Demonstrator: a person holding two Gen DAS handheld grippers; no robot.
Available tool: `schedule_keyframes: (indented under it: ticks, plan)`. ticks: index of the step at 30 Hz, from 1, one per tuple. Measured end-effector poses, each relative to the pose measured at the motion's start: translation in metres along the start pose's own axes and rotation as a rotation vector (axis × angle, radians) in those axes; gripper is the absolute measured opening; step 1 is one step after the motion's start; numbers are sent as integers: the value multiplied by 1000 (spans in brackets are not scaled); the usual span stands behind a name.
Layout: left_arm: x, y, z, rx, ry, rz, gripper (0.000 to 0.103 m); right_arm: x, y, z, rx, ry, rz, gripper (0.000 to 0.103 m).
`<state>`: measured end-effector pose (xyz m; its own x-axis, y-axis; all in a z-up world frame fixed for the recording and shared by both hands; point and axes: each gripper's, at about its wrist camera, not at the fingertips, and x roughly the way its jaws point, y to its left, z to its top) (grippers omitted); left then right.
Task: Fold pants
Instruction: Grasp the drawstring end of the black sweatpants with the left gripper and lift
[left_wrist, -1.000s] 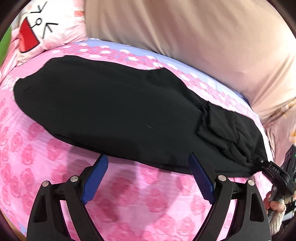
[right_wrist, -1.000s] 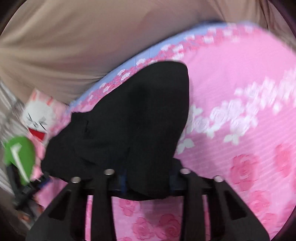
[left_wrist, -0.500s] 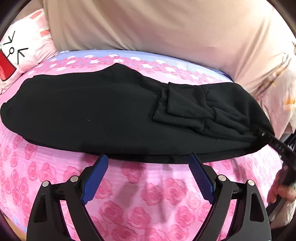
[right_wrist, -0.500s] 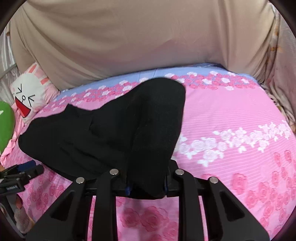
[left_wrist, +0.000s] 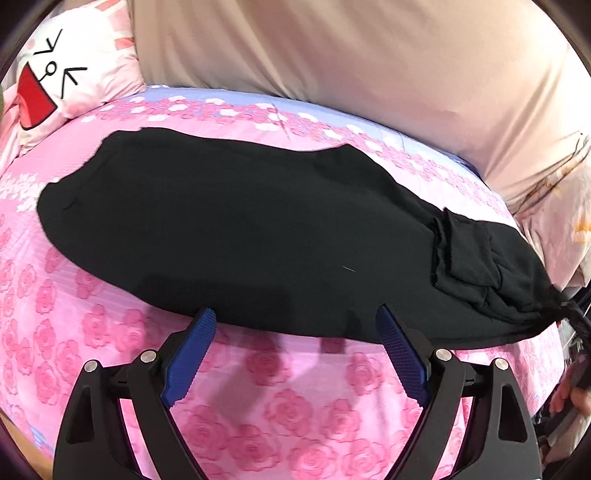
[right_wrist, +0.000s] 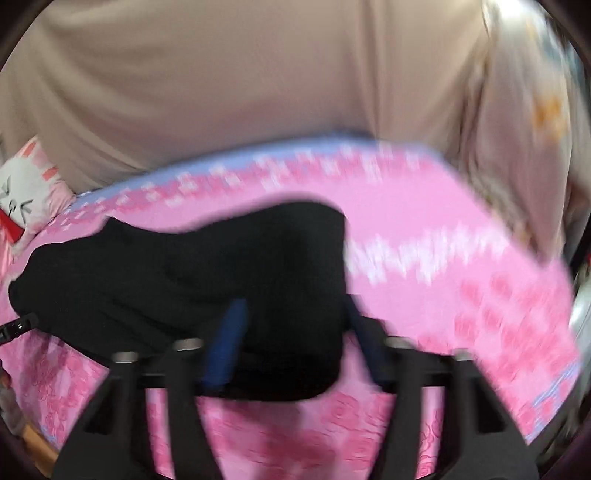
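Black pants (left_wrist: 240, 236) lie stretched across a pink rose-print bed (left_wrist: 280, 406), legs laid one on the other, with a bunched cuff end (left_wrist: 469, 266) at the right. My left gripper (left_wrist: 295, 321) is open and empty, hovering at the pants' near edge. In the blurred right wrist view the pants (right_wrist: 207, 280) fill the middle and their near end lies between my right gripper's (right_wrist: 291, 314) fingers, which stand apart, the blue pad (right_wrist: 227, 339) showing beside the cloth.
A white cartoon-face pillow (left_wrist: 62, 74) sits at the bed's far left. A beige curtain (left_wrist: 351, 55) hangs behind the bed. A hand (left_wrist: 569, 391) and the other gripper's tip show at the right edge of the left wrist view.
My right gripper's fingers have spread apart from the pants end they were clamped on. The left gripper stayed open and swung its view left along the pants.
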<state>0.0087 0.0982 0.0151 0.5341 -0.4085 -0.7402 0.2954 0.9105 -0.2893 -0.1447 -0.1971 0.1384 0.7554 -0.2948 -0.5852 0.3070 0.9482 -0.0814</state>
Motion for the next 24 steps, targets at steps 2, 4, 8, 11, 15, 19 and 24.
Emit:
schedule_keyframes:
  ticks: [2,4,8,11,15,19,24]
  plan:
    - [-7,6,0,-7,-16,-5,86,-2,36,4,-119,-44,-10,76]
    - [-18,15,1,-23,-47,-1,86,8,78,4,-254,-49,10,84]
    - [-35,52,8,-114,-80,-3,86,70,121,-9,-378,95,56,85]
    - [-41,94,13,-191,-89,66,86,116,120,-14,-349,211,56,32]
    - [-47,142,19,-285,-102,106,86,108,112,18,-210,178,140,11]
    - [-40,169,27,-347,-108,120,86,104,143,32,-201,176,296,6]
    - [-4,183,35,-439,-39,70,87,144,174,4,-263,276,287,12]
